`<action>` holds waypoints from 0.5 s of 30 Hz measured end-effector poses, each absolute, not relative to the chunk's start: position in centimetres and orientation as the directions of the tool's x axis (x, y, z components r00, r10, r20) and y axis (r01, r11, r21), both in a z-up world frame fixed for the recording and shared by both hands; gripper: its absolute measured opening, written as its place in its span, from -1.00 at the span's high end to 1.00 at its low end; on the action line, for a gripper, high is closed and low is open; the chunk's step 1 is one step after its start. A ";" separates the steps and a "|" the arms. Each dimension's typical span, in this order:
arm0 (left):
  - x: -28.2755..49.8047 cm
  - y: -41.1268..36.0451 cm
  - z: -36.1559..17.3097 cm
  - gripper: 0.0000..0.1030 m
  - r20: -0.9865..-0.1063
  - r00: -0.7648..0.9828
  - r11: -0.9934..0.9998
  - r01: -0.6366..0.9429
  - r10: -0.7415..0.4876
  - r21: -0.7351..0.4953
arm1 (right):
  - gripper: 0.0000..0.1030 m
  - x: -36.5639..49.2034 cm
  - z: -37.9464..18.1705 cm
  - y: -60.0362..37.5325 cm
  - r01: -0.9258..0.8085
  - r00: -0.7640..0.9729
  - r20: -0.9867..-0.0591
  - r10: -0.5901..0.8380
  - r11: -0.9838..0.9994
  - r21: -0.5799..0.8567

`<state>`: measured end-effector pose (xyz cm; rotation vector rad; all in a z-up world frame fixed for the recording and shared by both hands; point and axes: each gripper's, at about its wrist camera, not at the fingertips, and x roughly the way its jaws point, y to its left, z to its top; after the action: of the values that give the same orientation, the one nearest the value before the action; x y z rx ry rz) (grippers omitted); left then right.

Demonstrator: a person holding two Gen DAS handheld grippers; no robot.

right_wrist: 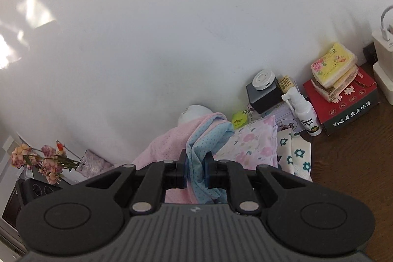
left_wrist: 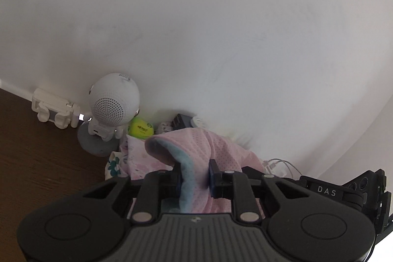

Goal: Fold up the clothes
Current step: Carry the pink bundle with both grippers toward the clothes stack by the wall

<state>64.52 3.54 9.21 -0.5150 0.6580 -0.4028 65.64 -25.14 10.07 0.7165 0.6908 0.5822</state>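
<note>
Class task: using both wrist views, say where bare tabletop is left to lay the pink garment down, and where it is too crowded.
Bare wood shows left of the white speaker toy and grey disc, and in front of the red box beside the floral cloths. The strip along the wall is crowded: tennis ball, spray bottle, tissue packs, cables.

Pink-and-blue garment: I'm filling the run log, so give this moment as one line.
step: fold clothes | left gripper: shut on pink-and-blue garment | right gripper: shut on same garment | garment: lifted, above floral cloth
</note>
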 end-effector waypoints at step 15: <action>64.4 6.2 7.5 -0.21 -0.414 0.835 0.846 0.110 -0.364 -0.522 | 0.14 65.8 2.2 -29.5 -0.210 0.741 -0.245 0.626 0.562 0.800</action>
<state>64.38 6.21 7.48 -0.5050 0.5282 -0.2625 65.79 -29.54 2.21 0.8383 0.5517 0.5227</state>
